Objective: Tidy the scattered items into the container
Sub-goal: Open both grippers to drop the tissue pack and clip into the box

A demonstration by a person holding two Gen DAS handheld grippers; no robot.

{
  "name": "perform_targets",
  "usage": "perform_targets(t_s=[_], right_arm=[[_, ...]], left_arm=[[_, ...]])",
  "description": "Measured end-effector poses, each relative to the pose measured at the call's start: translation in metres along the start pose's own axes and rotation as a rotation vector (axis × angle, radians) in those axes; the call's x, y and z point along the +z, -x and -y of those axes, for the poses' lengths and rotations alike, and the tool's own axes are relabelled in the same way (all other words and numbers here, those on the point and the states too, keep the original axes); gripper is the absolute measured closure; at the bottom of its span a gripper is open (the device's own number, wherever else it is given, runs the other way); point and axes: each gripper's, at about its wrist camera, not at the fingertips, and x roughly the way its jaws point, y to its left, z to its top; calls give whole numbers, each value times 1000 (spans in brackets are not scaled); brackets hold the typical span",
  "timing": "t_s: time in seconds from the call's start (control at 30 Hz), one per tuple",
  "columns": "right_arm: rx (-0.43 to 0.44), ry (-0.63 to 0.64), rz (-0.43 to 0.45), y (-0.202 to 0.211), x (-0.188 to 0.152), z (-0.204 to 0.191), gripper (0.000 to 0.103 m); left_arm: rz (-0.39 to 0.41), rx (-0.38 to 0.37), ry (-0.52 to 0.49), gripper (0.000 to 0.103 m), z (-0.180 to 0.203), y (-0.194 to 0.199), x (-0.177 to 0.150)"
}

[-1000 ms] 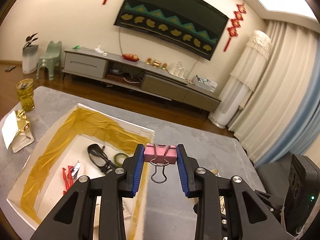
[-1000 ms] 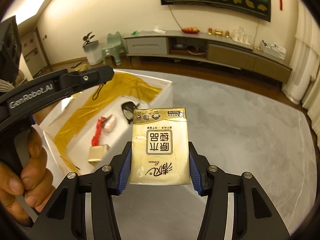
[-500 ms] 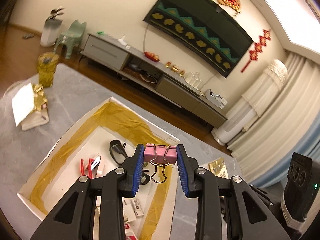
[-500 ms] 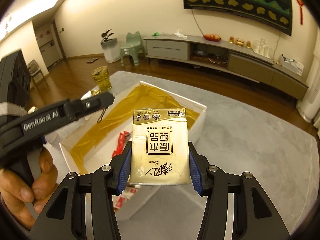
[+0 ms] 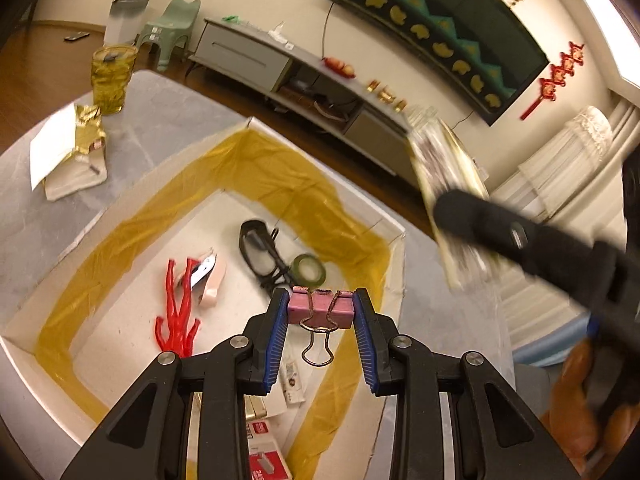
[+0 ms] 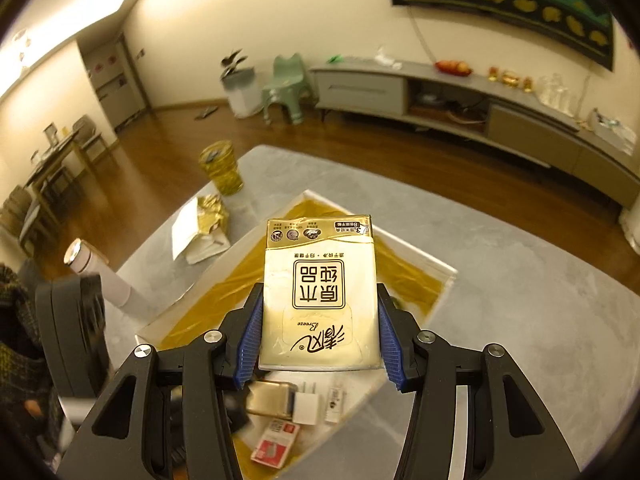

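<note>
Left gripper [image 5: 321,307] is clamped on a pink binder clip [image 5: 322,311], its wire handle hanging down between the blue pads [image 5: 279,336]. It hangs above the near right corner of an open white box [image 5: 394,280] lined with yellow tape, which sits on a grey table [image 5: 168,104].

Inside the box lie black glasses [image 5: 260,254], a green tape roll [image 5: 308,270], a red plastic piece [image 5: 178,312], a pink nail clipper [image 5: 206,280] and, nearest the camera, a red staple box [image 5: 266,460] with a few small packets.

Right gripper [image 6: 318,328] is clamped on a gold tissue pack [image 6: 319,296] (its printed label reads upside down), held upright over the box [image 6: 440,270]. In the left view this gripper [image 5: 520,240] and its pack [image 5: 448,172] appear blurred at the right, above the box's right side, with the person's hand [image 5: 576,408] on the handle.

On the table beyond the box stand a yellow glass [image 5: 112,78] and a torn gold-and-white wrapper [image 5: 70,152]. A white bottle [image 6: 98,276] lies near the table's left edge in the right view.
</note>
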Motion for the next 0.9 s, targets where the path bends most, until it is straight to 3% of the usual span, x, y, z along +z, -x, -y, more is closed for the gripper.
perform_targets(t_s=[0.37,0.57,0.9], right_arm=[[2,95,-169,-80,29,-21,48],[8,145,-183,-110,37,-24,47],[6,92,-158,-102,23,-5,46]], left_arm=[[-17,8,72,69,-16,-2,-2],[-40,3,128,58,-29,-10,2],[-6,2,147,56,-32,0,5]])
